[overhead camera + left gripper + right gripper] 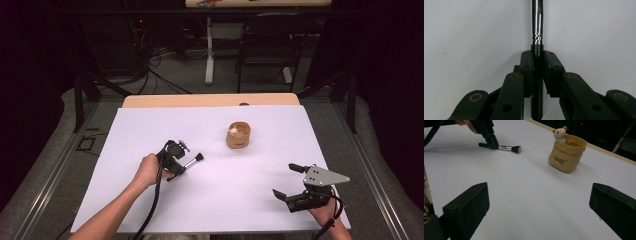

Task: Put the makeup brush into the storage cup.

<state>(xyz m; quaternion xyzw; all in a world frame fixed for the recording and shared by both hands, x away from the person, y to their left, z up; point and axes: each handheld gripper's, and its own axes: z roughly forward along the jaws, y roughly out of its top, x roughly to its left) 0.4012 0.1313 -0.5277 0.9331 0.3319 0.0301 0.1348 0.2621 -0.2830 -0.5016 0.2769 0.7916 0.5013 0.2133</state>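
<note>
Lying flat on the white table (pixel 150 200), the makeup brush (pixel 501 147) points its bristles toward the tan bear pot (pixel 239 135), which stands well apart from it. The left gripper (pixel 537 62) has its jaws clamped together on the black handle, near the back end, with the silver ferrule and the bristle head sticking out beyond the pads. That, to my eye, is the weak spot: with the hold so far back on a thin, round, smooth handle, the long front end could droop or swivel once it leaves the table, or the handle could roll between the pads. If the brush is meant for the pot, a tilted head might catch the rim or the little bear and tip the pot over. The right gripper (pixel 295 181) rests near the table's front edge, jaws wide apart around nothing, too far off to steady the pot.
</note>
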